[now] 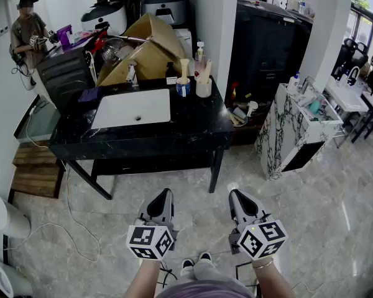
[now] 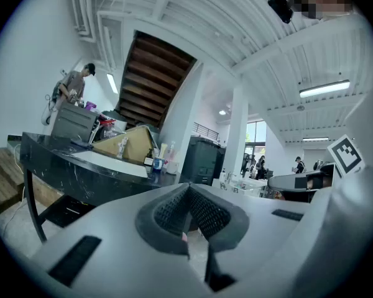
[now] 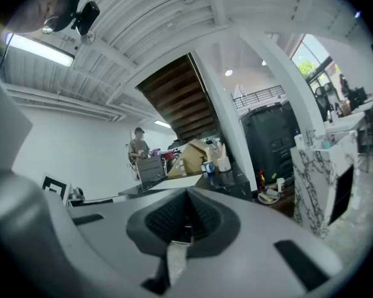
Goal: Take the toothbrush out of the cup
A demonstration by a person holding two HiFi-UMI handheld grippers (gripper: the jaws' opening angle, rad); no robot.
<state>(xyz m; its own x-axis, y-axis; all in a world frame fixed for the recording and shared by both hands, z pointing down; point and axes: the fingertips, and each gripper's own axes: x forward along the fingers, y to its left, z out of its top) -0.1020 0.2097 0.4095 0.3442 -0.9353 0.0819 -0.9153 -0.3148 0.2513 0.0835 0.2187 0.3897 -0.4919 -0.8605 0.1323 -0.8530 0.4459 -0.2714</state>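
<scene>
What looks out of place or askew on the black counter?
A big cardboard box sits tilted behind the white sink, flaps splayed open, crowding the counter. The blue cup and white cup beside it stand upright; nothing looks spilled.

Open floor (image 1: 174, 176) before table (image 1: 143, 144), boxes (image 1: 146, 48) behind sink (image 1: 112, 115)

The black marble counter (image 1: 193, 126) carries a white rectangular sink (image 1: 132, 108), with a blue-and-white cup (image 1: 183, 88) and a white cup (image 1: 203, 87) just behind the sink's right corner, a brown cardboard box (image 1: 146, 48) behind the sink and a dark grey case (image 1: 65, 74) at its left.
</scene>
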